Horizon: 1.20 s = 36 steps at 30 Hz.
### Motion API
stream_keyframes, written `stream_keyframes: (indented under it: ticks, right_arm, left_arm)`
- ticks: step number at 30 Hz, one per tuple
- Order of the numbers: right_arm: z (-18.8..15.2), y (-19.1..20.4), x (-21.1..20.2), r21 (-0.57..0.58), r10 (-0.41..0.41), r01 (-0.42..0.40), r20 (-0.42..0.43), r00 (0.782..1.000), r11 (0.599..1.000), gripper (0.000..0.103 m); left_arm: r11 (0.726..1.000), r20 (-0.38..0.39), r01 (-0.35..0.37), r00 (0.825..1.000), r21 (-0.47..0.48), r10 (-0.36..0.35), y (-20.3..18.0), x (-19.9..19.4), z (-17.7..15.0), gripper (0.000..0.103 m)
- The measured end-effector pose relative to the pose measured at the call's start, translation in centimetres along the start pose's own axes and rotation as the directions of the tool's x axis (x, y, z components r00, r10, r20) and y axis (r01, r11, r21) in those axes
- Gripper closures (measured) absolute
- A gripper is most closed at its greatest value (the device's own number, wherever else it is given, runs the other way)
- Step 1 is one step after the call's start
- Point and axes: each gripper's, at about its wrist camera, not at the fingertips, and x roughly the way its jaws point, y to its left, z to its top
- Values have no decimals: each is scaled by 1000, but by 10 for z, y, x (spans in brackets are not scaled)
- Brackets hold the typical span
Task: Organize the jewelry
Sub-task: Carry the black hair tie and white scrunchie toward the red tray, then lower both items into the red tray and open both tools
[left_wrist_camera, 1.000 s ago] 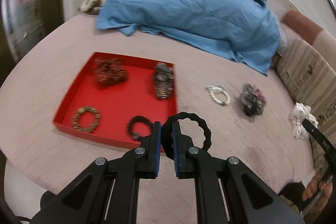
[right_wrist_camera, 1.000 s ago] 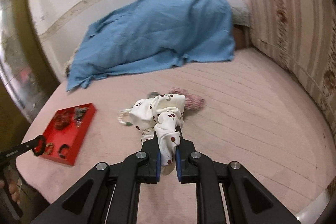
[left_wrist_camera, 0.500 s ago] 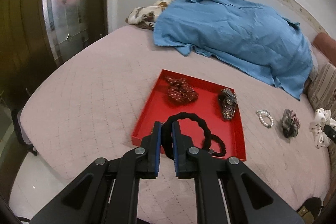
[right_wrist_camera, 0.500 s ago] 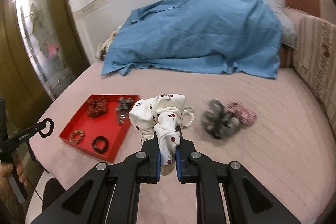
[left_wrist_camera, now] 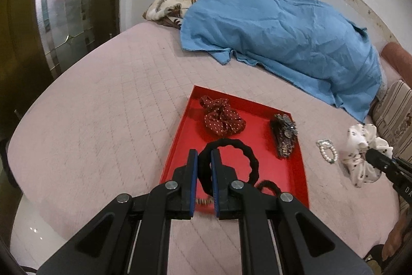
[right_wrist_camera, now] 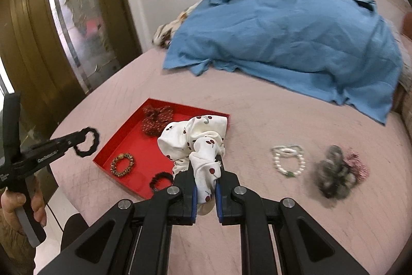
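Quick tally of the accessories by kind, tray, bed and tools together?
Fabric scrunchies: 4, namely red dotted, white cherry, grey, pink.
Black hair ties: 2, held, in tray.
Bead bracelets: 2, brown, pearl.
Sparkly clip: 1.
Total: 9

Bedroom in a home: a bed (left_wrist_camera: 108, 99) with pink quilted cover, rumpled blue sheet (left_wrist_camera: 283, 35) over patterned bedding (left_wrist_camera: 170, 8), striped cushion (left_wrist_camera: 394, 107), glass-panelled wooden door (right_wrist_camera: 77, 25).

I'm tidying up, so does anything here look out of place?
Yes: the pearl bracelet and a grey scrunchie lie loose on the bed, outside the red tray that holds the other pieces.
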Motion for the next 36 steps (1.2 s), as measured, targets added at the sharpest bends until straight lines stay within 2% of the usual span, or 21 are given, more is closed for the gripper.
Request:
stream_keyframes:
  ticks: [3, 7, 13, 19, 25, 26, 28, 29, 30, 32, 36]
  right_arm:
    - [12, 11, 31, 18, 25, -24, -39, 999, 1000, 91]
    - [31, 21, 78, 53, 46, -41, -91, 995, 998, 91]
    - [62, 28, 138, 42, 23, -17, -146, 989, 999, 91]
    - [76, 25, 192, 63, 22, -8, -218, 976, 998, 91]
    - [70, 18, 220, 107, 36, -8, -265, 964, 994, 90]
    - [68, 17, 221, 106, 36, -8, -267, 963, 994, 89]
    - [66, 16, 222, 109, 41, -12, -269, 962, 994, 89]
    - [67, 15, 223, 111, 41, -11, -269, 962, 994, 86]
    - [67, 14, 221, 113, 37, -7, -265, 964, 994, 83]
    - [70, 13, 219, 114, 30, -1, -256, 966, 993, 74]
    - [74, 12, 203, 114, 40, -14, -228, 973, 993, 64]
  left_arm:
    - [1000, -21, 2, 1000, 0, -2, 3, 22, 9, 93]
    - [999, -43, -31, 999, 24, 32, 6, 56, 21, 93]
    - [1000, -96, -28, 995, 1, 28, 16, 99, 33, 93]
    - [1000, -116, -12, 993, 0, 12, 14, 117, 37, 93]
    - [1000, -122, -7, 992, 8, 8, 14, 122, 35, 92]
    - [1000, -122, -3, 993, 5, 4, 14, 120, 35, 90]
    - [1000, -109, -3, 994, -7, 2, 16, 115, 36, 76]
    - [1000, -99, -4, 995, -16, 2, 18, 112, 37, 63]
    - [1000, -86, -3, 996, -28, 1, 19, 106, 37, 55]
    - [999, -62, 0, 998, -52, -3, 22, 94, 39, 53]
    - [997, -37, -9, 999, -80, 6, 25, 72, 38, 49]
